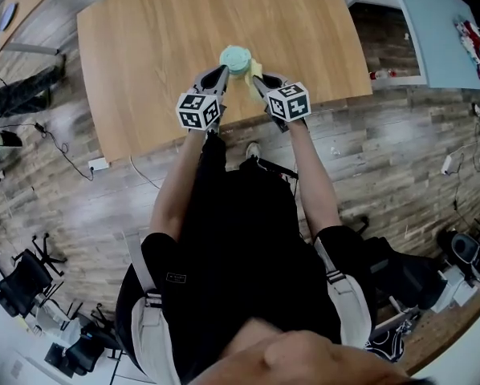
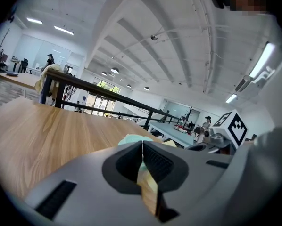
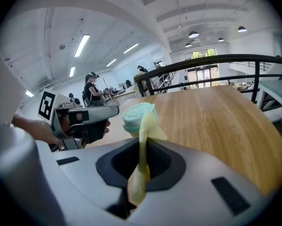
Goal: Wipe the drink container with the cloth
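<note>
we've got a light wood table (image 1: 144, 46) on a plank floor (image 1: 384, 151) that only the head view shows; the gripper views add ceiling strip lights (image 3: 82, 45) and a black railing (image 3: 216, 62); the cubes carry black-and-white square markers; the mint drink container (image 1: 236, 58) stands near the table's near edge; the right gripper (image 1: 256, 81) pinches the yellow cloth (image 3: 145, 135) right by it; the left gripper (image 1: 221, 72) is closed up just beside it

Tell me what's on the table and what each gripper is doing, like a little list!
table: light wood
drink container: mint green, standing on the table
cloth: yellow, its top up by the container
left gripper: fingers shut, nothing held, beside the container
right gripper: fingers shut on the cloth
</note>
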### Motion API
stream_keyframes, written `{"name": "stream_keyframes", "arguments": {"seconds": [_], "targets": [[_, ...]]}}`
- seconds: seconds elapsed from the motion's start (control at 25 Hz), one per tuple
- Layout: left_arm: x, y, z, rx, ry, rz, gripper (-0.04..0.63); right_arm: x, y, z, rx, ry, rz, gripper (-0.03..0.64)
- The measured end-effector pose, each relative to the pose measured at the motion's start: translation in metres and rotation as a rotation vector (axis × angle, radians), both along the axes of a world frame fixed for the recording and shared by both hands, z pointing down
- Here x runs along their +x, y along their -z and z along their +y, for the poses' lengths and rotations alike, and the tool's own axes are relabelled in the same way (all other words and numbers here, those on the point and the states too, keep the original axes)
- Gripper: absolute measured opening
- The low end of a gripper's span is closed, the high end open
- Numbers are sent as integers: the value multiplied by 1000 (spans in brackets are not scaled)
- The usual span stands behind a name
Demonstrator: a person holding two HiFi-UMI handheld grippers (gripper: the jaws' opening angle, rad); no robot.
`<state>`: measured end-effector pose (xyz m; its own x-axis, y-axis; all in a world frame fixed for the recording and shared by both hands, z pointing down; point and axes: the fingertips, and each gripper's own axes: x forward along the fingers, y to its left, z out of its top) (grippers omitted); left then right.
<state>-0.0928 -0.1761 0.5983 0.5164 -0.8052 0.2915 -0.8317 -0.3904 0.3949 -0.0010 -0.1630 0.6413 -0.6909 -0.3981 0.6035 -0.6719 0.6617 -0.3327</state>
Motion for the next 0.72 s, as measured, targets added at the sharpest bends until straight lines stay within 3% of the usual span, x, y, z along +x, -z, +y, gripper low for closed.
{"name": "stream_keyframes", "arguments": {"seconds": [0.4, 0.72], "targets": [[-13, 57, 21, 96, 92, -16, 23, 20, 63, -1, 158, -159, -81, 43], [-13, 100, 58, 197, 92, -55, 23, 22, 125, 20, 350, -230, -176, 43]]}}
